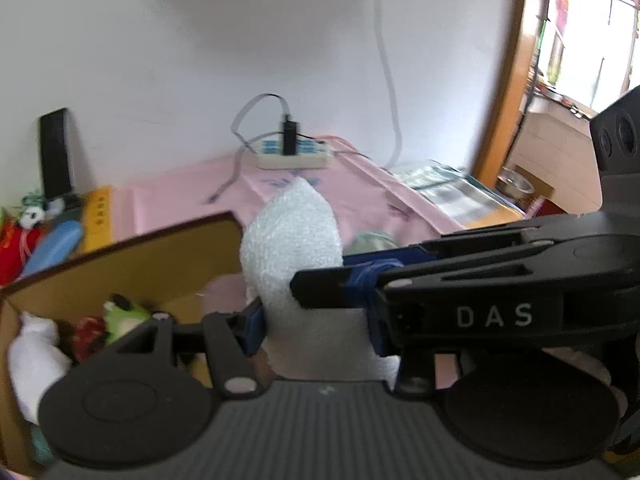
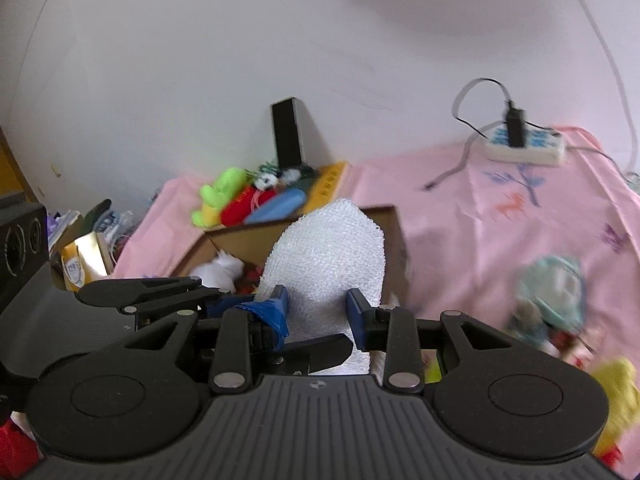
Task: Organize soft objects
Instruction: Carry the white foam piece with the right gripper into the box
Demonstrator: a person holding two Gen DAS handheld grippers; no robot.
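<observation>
The pink-clothed bench (image 2: 520, 216) carries an open cardboard box (image 2: 394, 224) of plush toys. Above it, both the left gripper (image 1: 276, 304) and right gripper (image 2: 316, 312) have jaws clenched on one white foam wrap (image 2: 328, 256). Uneven release could drop it outside.

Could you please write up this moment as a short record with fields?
held item: white foam wrap, upright
right gripper: shut on the wrap
left gripper: shut on the wrap too
container: cardboard box behind the wrap, white plush inside
surface: pink cloth
loose toys: green plush beyond the box
background: power strip
</observation>
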